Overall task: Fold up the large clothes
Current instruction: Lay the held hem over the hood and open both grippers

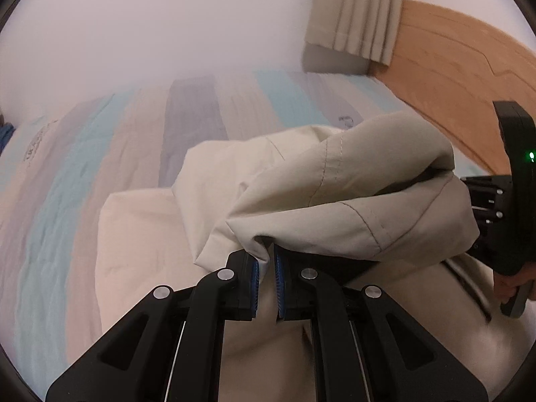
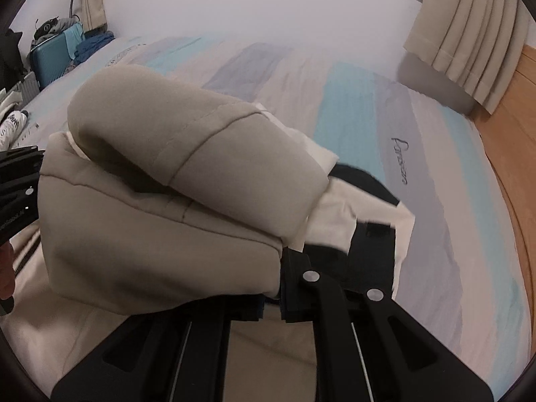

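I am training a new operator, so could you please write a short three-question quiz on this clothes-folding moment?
1. True or false: the left gripper pinches the beige garment.
2. What lies under the garment: A) striped bed sheet, B) bare floor, C) desk?
3. Fill in: beside the bed stands a wooden ____.

Key: 1 true; 2 A; 3 headboard.

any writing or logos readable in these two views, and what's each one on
"Parisian", roughly, in dark script: on the sheet, right wrist view; letters uncertain.
Dark print on the sheet's left edge in the left wrist view: too blurred to read.
White lettering on the left gripper's body: too small to read.
Garment: no text visible.
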{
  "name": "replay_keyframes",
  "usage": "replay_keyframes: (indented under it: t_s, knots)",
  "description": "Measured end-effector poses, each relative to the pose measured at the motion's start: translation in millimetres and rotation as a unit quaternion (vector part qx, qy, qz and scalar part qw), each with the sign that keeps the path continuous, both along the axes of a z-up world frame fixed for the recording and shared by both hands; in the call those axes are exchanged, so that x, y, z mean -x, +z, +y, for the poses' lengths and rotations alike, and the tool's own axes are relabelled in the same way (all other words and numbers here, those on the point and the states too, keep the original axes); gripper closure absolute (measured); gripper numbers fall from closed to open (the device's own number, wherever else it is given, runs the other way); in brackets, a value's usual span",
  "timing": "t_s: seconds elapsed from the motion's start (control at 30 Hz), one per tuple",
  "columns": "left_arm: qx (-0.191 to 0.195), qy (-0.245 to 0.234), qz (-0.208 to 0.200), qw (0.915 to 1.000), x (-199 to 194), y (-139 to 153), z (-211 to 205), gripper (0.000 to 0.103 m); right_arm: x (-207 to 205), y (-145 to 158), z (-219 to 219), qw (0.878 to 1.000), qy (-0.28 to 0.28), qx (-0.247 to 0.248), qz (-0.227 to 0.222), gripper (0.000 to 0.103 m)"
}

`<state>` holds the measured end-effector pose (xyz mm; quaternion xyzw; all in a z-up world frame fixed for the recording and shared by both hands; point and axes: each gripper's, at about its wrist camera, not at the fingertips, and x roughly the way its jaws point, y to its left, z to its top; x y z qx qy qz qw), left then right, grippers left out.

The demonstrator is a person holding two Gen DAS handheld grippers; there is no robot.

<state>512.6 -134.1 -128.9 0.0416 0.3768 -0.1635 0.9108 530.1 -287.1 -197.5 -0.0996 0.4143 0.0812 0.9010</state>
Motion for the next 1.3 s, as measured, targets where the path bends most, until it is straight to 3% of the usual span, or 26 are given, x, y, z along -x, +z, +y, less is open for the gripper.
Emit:
replay_keyframes:
  t_s: [0.43, 0.63, 0.93, 0.97, 1.0, 1.03, 1.07, 1.1, 1.17, 1.3]
  knots:
    - [-0.03, -0.023, 0.054, 0.9978, 22.2, -43.5, 8.7, 0.098, 23.2, -47.6, 10.0, 0.999, 0.005, 0.027, 0.037, 0.098]
    - [-0.032, -0.042, 0.081, 0.9953, 18.6, -57.3, 7.9, 0.098, 17.4, -71.2, 8.3, 0.996, 0.013, 0.022, 0.087, 0.097]
    - [-0.05, -0.065, 0.11, 0.9906, 11.4, -73.8, 4.9, 0.098, 17.4, -76.9, 13.0, 0.992, 0.058, 0.064, 0.096, 0.095]
    - [-0.05, -0.062, 0.107, 0.991, 12.0, -71.7, 5.0, 0.096, 18.5, -74.7, 13.5, 0.991, 0.06, 0.069, 0.096, 0.091]
    - [-0.051, -0.058, 0.103, 0.9917, 13.6, -67.6, 5.4, 0.095, 19.8, -72.7, 14.0, 0.991, 0.063, 0.073, 0.096, 0.078]
    - [-0.051, -0.056, 0.101, 0.992, 15.7, -64.4, 6.1, 0.091, 22.1, -69.0, 13.4, 0.99, 0.066, 0.075, 0.099, 0.066]
    - [-0.051, -0.054, 0.099, 0.9923, 17.8, -60.5, 6.3, 0.078, 25.4, -65.3, 12.3, 0.99, 0.067, 0.075, 0.097, 0.043]
    - [-0.048, -0.053, 0.097, 0.9928, 21.7, -54.9, 8.0, 0.07, 32.2, -58.5, 9.5, 0.991, 0.071, 0.069, 0.089, 0.041]
    - [-0.043, -0.052, 0.086, 0.994, 31.3, -44.3, 12.4, 0.039, 40.0, -49.5, 3.5, 0.991, 0.073, 0.069, 0.088, 0.041]
    - [-0.045, -0.05, 0.08, 0.9946, 57.8, -25.7, 24.6, 0.027, 58.4, -30.1, -10.9, 0.99, 0.091, 0.057, 0.091, 0.041]
